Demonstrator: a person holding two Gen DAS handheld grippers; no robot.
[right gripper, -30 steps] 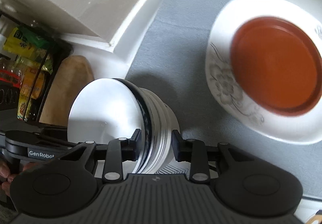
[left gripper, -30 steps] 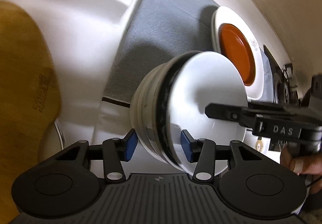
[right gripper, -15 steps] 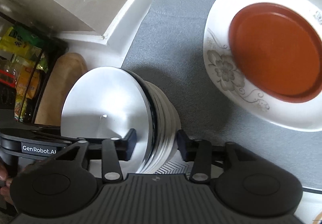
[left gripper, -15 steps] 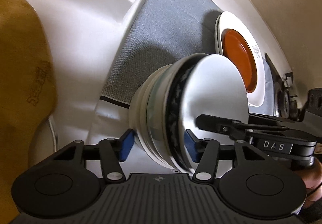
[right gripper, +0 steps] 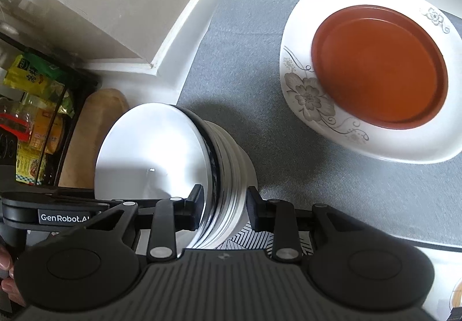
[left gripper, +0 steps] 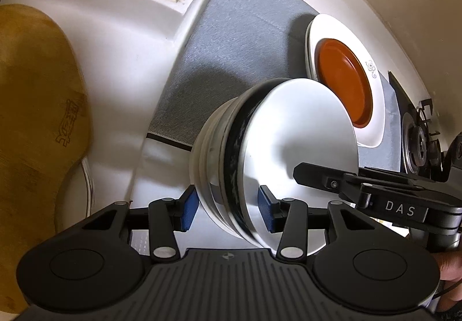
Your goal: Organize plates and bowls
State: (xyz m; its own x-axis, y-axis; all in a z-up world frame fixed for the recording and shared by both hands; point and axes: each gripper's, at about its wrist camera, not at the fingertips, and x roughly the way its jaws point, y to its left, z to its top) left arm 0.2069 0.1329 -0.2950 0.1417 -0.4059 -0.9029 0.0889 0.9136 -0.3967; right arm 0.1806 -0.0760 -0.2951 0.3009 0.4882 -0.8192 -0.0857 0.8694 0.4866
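Stack of bowls (left gripper: 288,142) lifted slightly, tilted, now above grey mat (left gripper: 231,46) edge, near white plate (left gripper: 335,28). Pinched at rim by left hand-held gripper (left gripper: 228,205) and right hand-held gripper (right gripper: 223,205), jaws closing. Probably ready for setting down.

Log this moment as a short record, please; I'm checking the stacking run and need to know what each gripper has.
held item: stack of bowls, tilted; top bowl white inside, dark patterned band outside
left gripper: jaws closing on the stack's rim, one finger inside the top bowl, one outside
right gripper: jaws closing on the rim from the other side, same way
plate: white floral plate on the grey mat, orange dish in it
aside: wooden board, off the mat
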